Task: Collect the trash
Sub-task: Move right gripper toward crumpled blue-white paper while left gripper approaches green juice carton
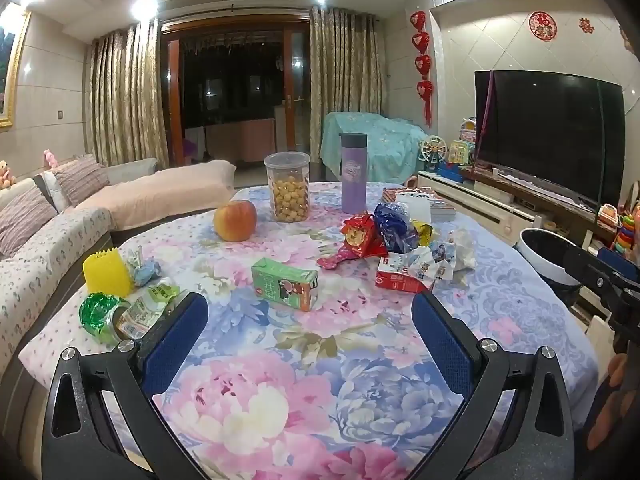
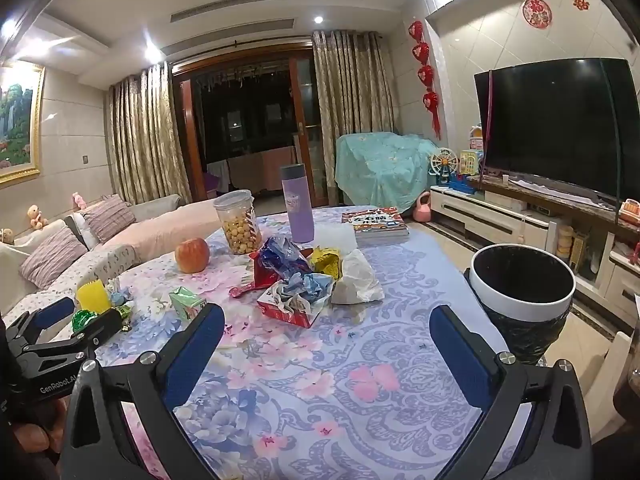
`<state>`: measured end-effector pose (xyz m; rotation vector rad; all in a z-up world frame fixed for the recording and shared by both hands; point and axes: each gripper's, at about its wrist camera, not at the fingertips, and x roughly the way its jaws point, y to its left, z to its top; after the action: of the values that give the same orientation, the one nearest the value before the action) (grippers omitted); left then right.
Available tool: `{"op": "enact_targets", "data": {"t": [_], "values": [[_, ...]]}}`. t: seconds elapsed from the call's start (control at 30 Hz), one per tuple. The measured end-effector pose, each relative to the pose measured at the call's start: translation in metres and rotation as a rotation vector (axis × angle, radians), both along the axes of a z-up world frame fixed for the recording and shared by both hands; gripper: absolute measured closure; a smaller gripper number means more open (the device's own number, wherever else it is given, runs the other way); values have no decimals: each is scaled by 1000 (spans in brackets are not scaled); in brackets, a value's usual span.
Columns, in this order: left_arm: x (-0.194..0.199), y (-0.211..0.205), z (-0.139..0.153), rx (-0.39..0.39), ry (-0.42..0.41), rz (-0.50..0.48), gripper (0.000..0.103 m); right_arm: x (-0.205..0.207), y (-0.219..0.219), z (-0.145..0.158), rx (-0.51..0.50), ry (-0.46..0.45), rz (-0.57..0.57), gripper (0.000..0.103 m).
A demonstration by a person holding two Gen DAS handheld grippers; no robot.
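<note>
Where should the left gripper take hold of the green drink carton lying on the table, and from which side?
Grip the green drink carton across its two long flat faces, near the middle. It lies on its side, straight ahead of the open left gripper, so I would come from the near side, fingers lowered over it.

near cloth (image 1: pixel 320 380) bare | mid-table: carton (image 1: pixel 285 284), wrapper heap (image 1: pixel 396 236) block

The left gripper's (image 2: pixel 70 320) black body, seen from the right wrist, bears white lettering "GenRobot.AI". The top book of a stack of books (image 2: pixel 376 222) shows large Chinese title characters, too small to read surely. A round red wall decoration (image 1: pixel 540 26) carries the character 福.
</note>
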<state>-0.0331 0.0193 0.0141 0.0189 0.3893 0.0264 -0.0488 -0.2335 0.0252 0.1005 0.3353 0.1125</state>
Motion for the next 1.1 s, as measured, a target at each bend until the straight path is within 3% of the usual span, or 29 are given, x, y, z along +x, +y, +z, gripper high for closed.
{"op": "enact_targets", "data": {"t": [0.93,1.1], "values": [[5,0,-6,1,21,0,0,-2,-1,4,7,1,5,0],[14,-1,-8,9,39,3,0,1,-2,2,44,17,36,0]]}}
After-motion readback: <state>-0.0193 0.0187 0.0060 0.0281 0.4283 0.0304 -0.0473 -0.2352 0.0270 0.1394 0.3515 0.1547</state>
